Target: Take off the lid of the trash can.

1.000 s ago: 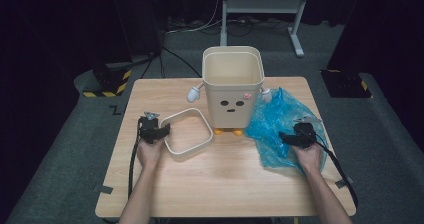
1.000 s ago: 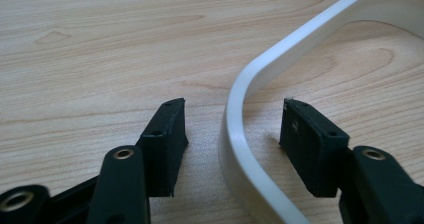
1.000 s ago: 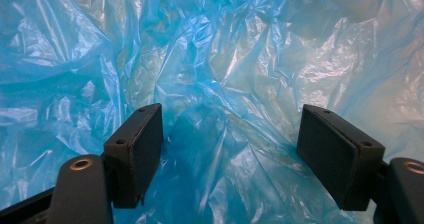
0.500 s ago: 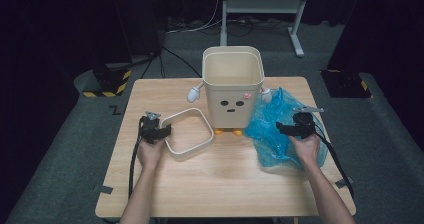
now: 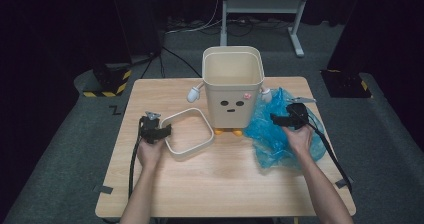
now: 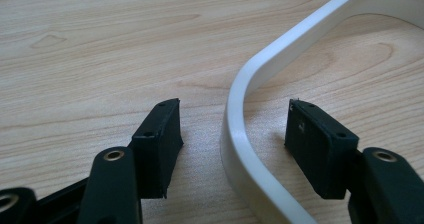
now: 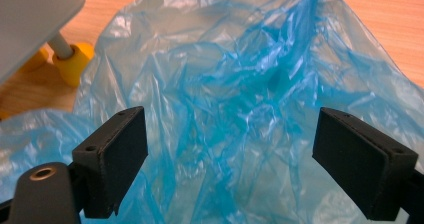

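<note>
A cream square ring (image 5: 192,151) lies flat on the wooden table (image 5: 225,184), left of a cream bin (image 5: 232,91) with a drawn face. My left gripper (image 5: 162,130) stands open astride the ring's near-left edge (image 6: 280,54), one jaw outside and one inside, with gaps on both sides (image 6: 232,129). A crumpled blue plastic bag (image 5: 272,139) lies to the right of the bin. My right gripper (image 5: 276,118) hovers over the bag (image 7: 225,74). Its jaws have just been opening and now stand wide (image 7: 230,149), with nothing pinched between them.
The bin has orange feet (image 7: 75,59) and small white arms. In the right gripper view its corner (image 7: 30,19) shows at the upper left. A metal stand (image 5: 260,6) and cables sit on the dark floor beyond the table. Bare wood stretches along the table's near side.
My right gripper has lifted off the bag and shifted up and towards the bin. The left gripper and the ring have kept still.
</note>
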`<state>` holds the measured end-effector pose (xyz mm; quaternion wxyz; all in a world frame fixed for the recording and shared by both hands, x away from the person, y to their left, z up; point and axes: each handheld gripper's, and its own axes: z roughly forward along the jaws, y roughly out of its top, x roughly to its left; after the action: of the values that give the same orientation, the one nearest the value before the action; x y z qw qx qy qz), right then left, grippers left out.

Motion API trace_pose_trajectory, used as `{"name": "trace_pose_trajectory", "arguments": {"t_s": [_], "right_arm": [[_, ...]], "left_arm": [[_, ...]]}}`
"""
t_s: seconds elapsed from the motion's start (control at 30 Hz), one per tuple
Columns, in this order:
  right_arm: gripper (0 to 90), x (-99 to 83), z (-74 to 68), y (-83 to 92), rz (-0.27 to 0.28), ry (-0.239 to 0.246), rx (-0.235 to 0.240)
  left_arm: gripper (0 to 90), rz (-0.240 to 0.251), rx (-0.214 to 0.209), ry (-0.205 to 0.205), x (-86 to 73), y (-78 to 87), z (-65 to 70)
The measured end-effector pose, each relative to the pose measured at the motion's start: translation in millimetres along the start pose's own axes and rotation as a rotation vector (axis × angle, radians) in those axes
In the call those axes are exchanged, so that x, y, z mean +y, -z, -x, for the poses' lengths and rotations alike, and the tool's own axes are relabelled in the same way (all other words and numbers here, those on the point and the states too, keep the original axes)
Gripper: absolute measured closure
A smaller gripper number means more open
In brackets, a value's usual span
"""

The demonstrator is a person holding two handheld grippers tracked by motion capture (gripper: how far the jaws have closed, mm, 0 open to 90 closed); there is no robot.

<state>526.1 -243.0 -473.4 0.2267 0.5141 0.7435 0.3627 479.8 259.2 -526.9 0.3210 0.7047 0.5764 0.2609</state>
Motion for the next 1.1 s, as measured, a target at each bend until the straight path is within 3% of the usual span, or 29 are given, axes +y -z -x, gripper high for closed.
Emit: {"name": "trace_pose_trajectory", "arguments": {"t_s": [0.47,0.9,1.1], "right_arm": [[12.7,16.6,-2.5,-14.0,0.029,-0.043,0.020],[11.3,17.2,-4.9,-47.5,-0.014,-0.091,0.008],[11.2,15.5,-8.1,-60.5,-0.038,-0.069,-0.010]], "left_arm": [[39.1,0.000,-0.001,0.002,0.1,0.0,-0.2],[39.1,0.000,-0.002,0.002,0.1,0.0,-0.1],[39.1,0.000,-0.001,0.001,0.1,-0.1,0.0]]}}
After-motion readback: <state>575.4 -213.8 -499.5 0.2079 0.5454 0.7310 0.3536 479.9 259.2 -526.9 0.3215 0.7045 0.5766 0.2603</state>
